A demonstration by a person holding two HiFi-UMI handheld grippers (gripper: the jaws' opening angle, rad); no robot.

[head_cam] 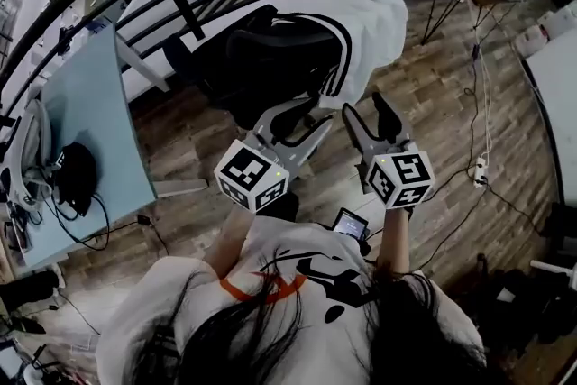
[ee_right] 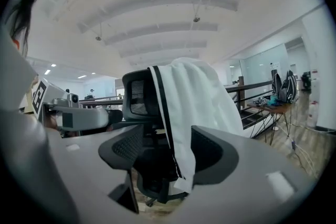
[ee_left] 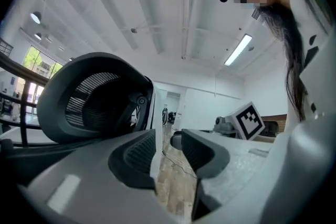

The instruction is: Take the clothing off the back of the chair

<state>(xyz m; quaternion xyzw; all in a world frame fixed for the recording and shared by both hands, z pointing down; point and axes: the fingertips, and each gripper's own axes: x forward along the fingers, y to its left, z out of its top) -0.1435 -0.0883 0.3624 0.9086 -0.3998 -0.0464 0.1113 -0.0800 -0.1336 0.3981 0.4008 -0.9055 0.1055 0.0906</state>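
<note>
Left gripper (head_cam: 293, 123): held out level toward the chair (head_cam: 270, 59), stopping short of it, no contact. Jaws only narrowly apart, nothing between the 2 pads, just wood floor (ee_left: 173, 181) showing through the gap.

Right gripper (head_cam: 368, 111): out beside the left one, tipped down a little, also short of the chair. Jaws a fair bit wider, pads pressing on nothing. The clothing (ee_right: 199, 102) lines up in the gap but hangs well beyond the tips.

Hard to see: both hands sit under the marker cubes (head_cam: 252, 176), so only a bit of forearm (head_cam: 394, 243) shows. The chair's base is mostly behind the grippers in the head view. The left gripper view gets mainly the mesh headrest (ee_left: 89, 97), and I can't really pick the clothing out there.

Clothing: white with black stripes along 1 edge, draped over the top edge of the chair back, hanging down its right side, clear of the floor.
</note>
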